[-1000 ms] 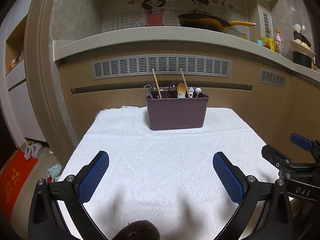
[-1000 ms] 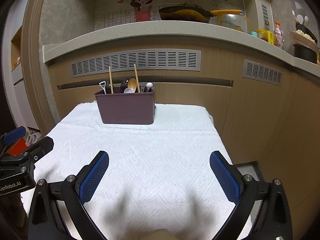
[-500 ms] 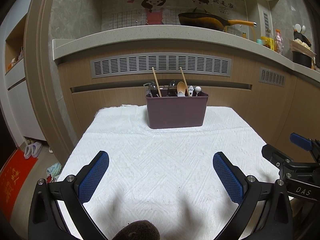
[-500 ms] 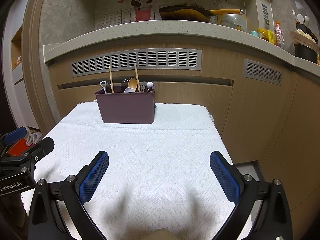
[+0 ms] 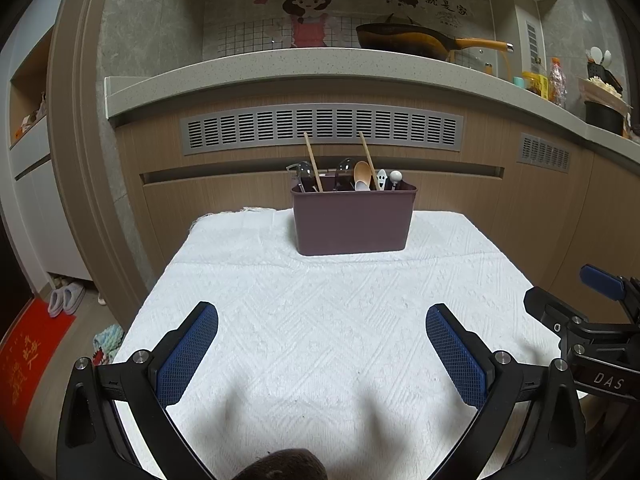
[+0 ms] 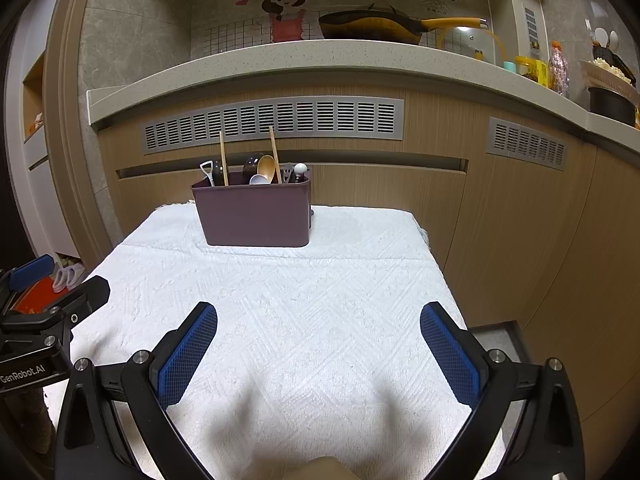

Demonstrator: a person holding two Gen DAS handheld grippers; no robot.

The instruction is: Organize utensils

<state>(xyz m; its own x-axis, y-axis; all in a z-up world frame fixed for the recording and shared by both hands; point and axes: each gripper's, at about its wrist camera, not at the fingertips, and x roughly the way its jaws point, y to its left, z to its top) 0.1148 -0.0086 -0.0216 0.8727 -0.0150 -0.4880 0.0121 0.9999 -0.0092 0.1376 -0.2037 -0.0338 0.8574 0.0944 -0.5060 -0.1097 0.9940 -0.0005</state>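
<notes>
One purple utensil holder (image 5: 353,220) is seen standing upright at the far end of the table, on the white textured cloth (image 5: 320,320), a little left of centre in the right wrist view (image 6: 256,216). Its contents are packed close together, so an exact total cannot be given. Two wooden chopsticks (image 5: 313,162) are seen rising well above the rim, both leaning slightly left. One wooden spoon (image 5: 362,174) is seen between them and the right end, with one white spoon bowl (image 5: 363,186) just in front of it. One small white ghost-faced piece (image 5: 382,179) and one round white knob (image 5: 395,176) are seen at the right end. At the left end, one small shovel-shaped handle (image 6: 207,170) is shown, beside dark utensils that cannot be counted.

The left gripper (image 5: 320,354) is held above the near part of the cloth, its two blue-padded fingers spread wide with nothing between them. The right gripper (image 6: 318,354) is likewise held spread wide and empty. Both are well apart from the holder.

One wok (image 5: 404,38) with a yellow handle is seen on the counter (image 5: 280,68) beyond.
</notes>
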